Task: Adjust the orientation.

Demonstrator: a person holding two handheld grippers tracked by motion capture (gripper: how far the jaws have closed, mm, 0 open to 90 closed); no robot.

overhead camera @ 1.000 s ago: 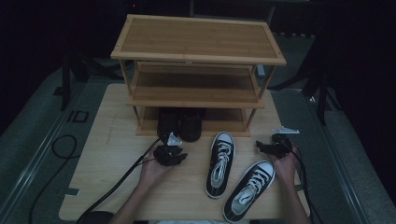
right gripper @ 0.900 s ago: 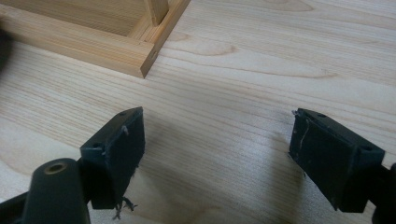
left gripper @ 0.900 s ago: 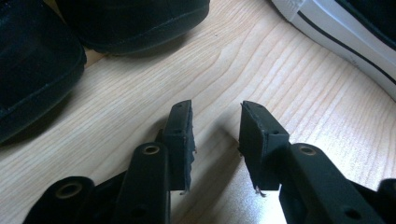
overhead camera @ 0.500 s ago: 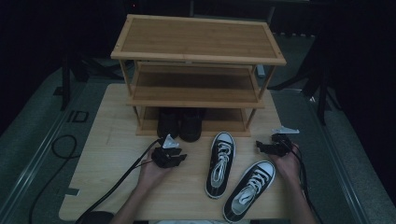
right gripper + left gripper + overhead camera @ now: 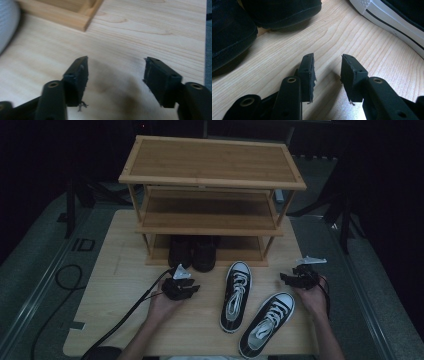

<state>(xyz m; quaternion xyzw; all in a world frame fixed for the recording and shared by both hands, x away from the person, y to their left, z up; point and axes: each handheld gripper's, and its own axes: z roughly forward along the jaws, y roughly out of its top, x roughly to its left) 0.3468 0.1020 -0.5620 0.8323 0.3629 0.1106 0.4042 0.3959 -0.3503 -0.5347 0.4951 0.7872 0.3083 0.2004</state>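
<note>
Sneakers, black canvas with white soles and laces, lie on the pale wooden table between the empty, parted left gripper and right gripper, whose jaws have just been narrowing on nothing; a shallow pinch on the canvas could slip.

a wooden table is holding a wooden shoe rack. two black shoes are sitting just ahead of the left jaws. two black-and-white sneakers are lying between both pairs of jaws.

The letters "ID" stand on the grey floor, just left of the wooden table. Nothing else can be read.
</note>
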